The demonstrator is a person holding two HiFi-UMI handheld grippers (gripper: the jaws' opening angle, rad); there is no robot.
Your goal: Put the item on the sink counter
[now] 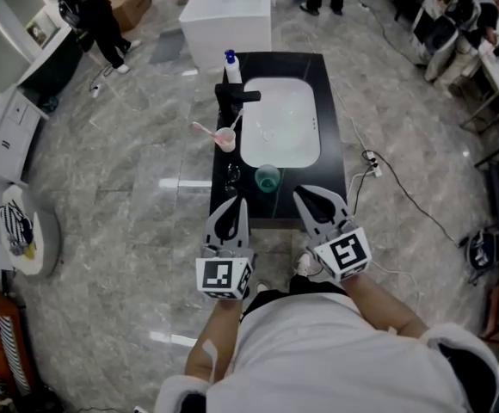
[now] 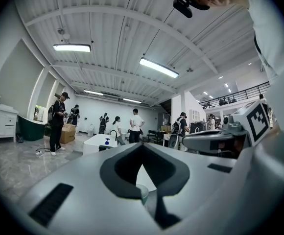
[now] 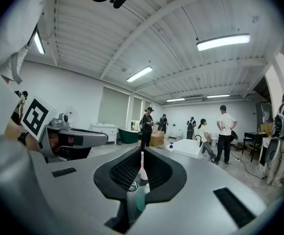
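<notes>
Left gripper [image 1: 235, 203] and right gripper [image 1: 301, 194], fingers pressed together, before green cup [image 1: 267, 178], pink cup [image 1: 225, 139] with toothbrush [image 1: 203, 128] on sink counter [image 1: 334, 119].

The right tool [image 3: 142, 149], jaws together, points at a green cup [image 3: 139, 197].

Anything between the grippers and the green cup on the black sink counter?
Nothing visible. The translucent green cup stands at the near edge of the black sink counter, just beyond the left gripper and right gripper. The pink cup with toothbrush sits farther back.
</notes>
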